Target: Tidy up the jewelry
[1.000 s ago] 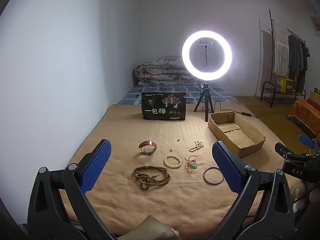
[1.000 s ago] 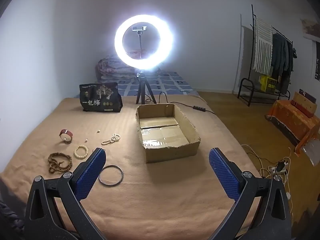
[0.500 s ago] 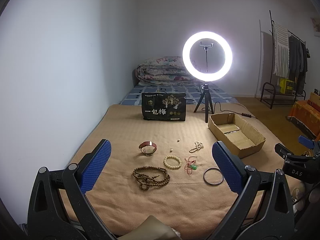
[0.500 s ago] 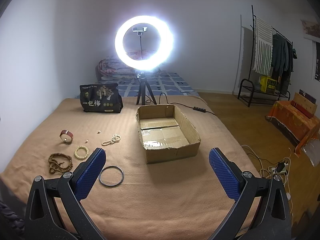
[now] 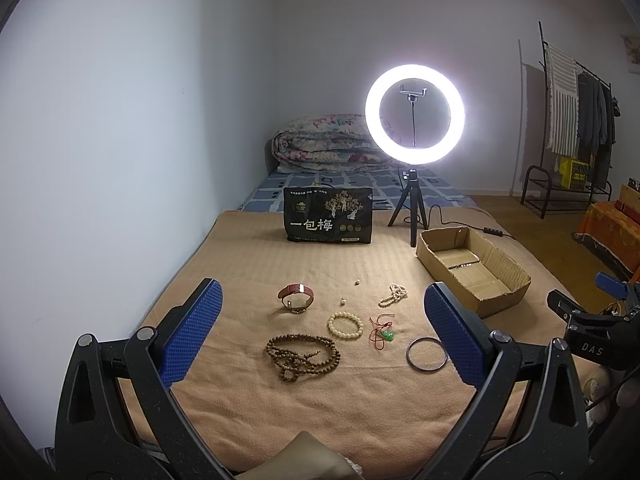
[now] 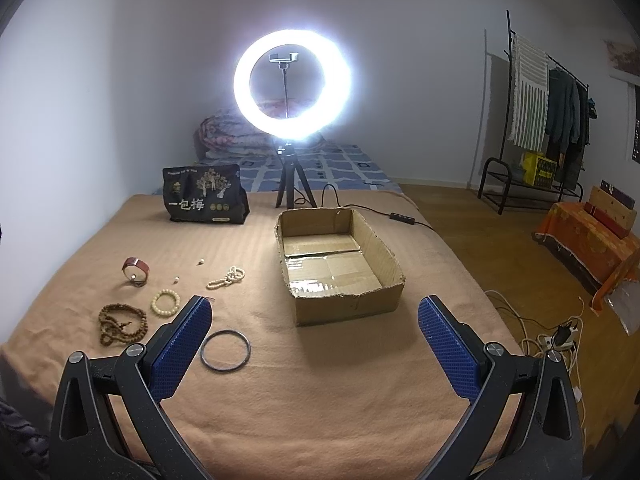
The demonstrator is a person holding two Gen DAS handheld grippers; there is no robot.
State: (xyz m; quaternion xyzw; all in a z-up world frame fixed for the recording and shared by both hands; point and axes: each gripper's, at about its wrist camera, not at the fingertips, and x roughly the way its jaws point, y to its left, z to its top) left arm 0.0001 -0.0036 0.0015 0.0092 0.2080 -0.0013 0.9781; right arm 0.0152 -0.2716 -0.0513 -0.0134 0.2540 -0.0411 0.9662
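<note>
Scarcely anything has been shifted: both the left claw and right claw are kept spread, jewelry is left scattered on the bed, the cardboard box unfilled.

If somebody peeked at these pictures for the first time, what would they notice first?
Probably the glowing ring light, standing on its little tripod at the far end of the tan blanket. Next, the empty cardboard box in front of it, and the jewelry spread out to the left: a brown bead necklace, a white bracelet and a dark bangle.
</note>
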